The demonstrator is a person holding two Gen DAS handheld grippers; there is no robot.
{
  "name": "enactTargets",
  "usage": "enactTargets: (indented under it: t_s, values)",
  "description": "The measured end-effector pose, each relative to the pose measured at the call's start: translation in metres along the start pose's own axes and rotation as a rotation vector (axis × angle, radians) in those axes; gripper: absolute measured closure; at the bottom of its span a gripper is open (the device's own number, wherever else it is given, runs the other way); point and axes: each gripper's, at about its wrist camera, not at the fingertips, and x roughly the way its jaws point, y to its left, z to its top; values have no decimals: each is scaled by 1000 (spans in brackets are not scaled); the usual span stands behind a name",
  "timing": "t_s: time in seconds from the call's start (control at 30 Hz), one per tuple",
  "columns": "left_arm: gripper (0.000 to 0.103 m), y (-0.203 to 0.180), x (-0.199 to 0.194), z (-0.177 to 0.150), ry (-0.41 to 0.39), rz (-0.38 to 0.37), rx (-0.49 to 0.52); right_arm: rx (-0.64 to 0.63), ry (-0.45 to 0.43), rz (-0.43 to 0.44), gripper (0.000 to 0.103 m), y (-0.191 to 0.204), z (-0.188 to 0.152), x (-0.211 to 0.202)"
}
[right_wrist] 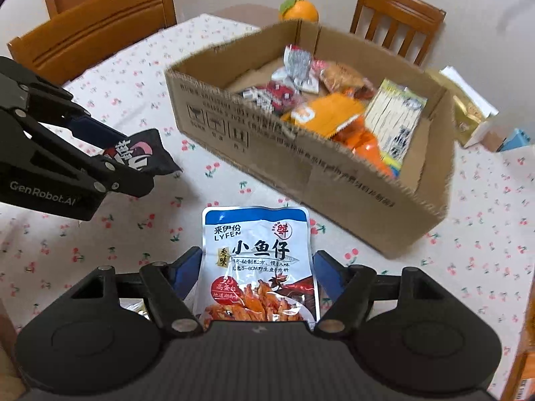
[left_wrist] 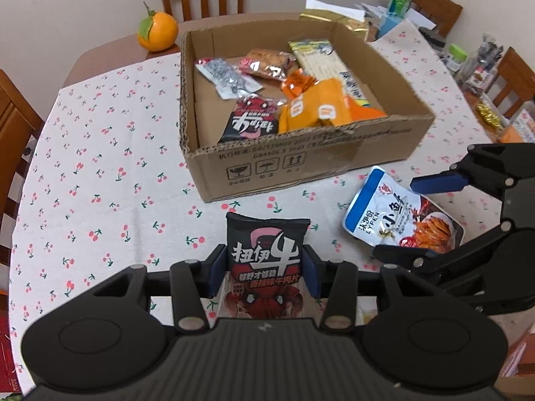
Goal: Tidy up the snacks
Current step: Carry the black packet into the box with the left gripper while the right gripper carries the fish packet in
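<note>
Two handheld grippers each carry a snack toward an open cardboard box at the centre of a cherry-print tablecloth. The left gripper, low in its frame, is clenched on a black beef-snack packet, held upright by its sides. The right gripper grasps a blue-and-white fish-snack pouch the same way, apparently ready to drop it in. The box already holds several packets. An orange sits at upper left.
</note>
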Motion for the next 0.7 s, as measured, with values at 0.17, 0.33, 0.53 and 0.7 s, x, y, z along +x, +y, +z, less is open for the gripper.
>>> enactTargets:
  t_s: [0.17, 0.33, 0.53, 0.7]
  values:
    - [57, -2, -23, 7, -25, -21, 15, 4, -19, 15, 26, -4, 5, -27]
    - [57, -2, -33, 33, -66, -33, 23, 4, -56, -1, 26, -12, 18, -48]
    - [57, 1, -21, 86, -157, -11, 29, 24, -119, -27, 26, -26, 33, -61]
    - [43, 15, 11, 127, -232, 31, -33, 45, -138, -53, 26, -35, 42, -59]
